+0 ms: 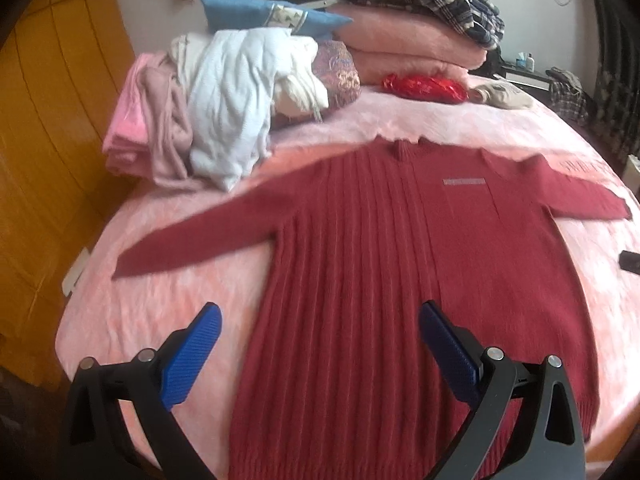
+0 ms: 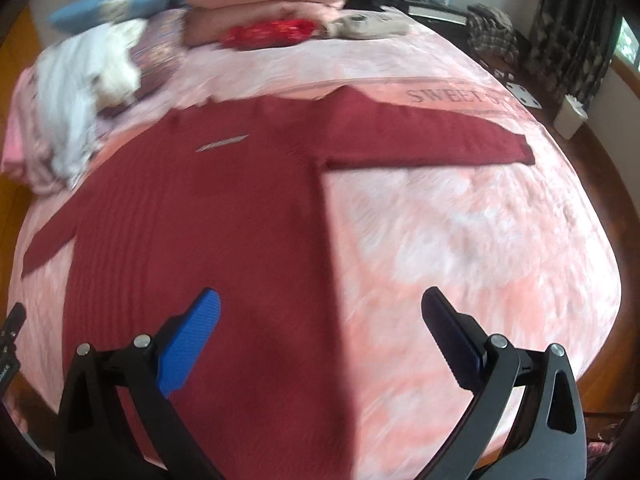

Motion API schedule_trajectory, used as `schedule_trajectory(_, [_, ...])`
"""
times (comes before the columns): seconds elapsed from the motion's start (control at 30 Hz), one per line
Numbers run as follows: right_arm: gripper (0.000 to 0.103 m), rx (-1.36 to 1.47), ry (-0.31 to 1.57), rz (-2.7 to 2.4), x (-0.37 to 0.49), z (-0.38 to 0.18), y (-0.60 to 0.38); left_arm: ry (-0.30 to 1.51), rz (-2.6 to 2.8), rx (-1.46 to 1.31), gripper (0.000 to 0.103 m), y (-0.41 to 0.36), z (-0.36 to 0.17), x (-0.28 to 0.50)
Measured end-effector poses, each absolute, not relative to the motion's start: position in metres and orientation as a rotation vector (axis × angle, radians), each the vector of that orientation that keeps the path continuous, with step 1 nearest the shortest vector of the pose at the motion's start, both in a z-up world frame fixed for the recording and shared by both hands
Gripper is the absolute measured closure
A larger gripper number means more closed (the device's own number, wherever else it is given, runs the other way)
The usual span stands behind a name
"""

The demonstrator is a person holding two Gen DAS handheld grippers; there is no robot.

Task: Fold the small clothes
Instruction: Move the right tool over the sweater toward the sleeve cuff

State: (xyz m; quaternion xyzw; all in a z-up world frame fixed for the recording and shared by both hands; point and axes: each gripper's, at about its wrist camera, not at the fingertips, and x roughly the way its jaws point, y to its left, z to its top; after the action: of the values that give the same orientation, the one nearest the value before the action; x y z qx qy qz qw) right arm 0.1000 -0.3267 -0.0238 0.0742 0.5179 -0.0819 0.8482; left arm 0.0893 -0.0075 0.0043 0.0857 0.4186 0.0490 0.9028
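Ribbed red sweater (image 1: 360, 280), flat, fuzzy pink blanket (image 2: 460, 240)

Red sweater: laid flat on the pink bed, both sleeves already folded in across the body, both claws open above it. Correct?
Not quite. The red sweater's sleeves are still spread straight out to the sides, not folded in; the left wrist view shows both. The rest holds: it lies flat on the pink bed, with the left claw and right claw open.

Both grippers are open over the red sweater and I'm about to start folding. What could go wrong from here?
1. The red sweater is thick knit; the left gripper may pinch the pink blanket along with it.
2. Its left sleeve ends near the clothes pile; folding it could snag.
3. The right gripper straddles the sweater's edge, risking a skewed fold.
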Motion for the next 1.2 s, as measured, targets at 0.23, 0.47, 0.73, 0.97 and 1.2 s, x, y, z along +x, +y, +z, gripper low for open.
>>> schedule_trajectory(0.23, [0.003,0.277,1.145,-0.264,0.188,-0.05,-0.468,0.91,0.068,0.115,0.004,-0.054,-0.017,0.185])
schedule_trajectory(0.47, [0.003,0.471,1.133,-0.392,0.232,-0.095,-0.619,0.943,0.028,0.076,0.004,-0.106,-0.053,0.258])
schedule_trajectory(0.73, [0.003,0.593,1.162,-0.454,0.243,-0.152,-0.722,1.008,0.012,0.098,0.004,-0.154,-0.102,0.297])
schedule_trajectory(0.97, [0.027,0.568,1.18,-0.391,0.256,-0.168,-0.739,1.045,0.043,0.075,0.004,-0.176,-0.125,0.314])
schedule_trajectory(1.2, [0.098,0.596,1.134,-0.294,0.252,-0.148,-0.739,1.035,0.063,0.088,0.004,-0.191,-0.126,0.316])
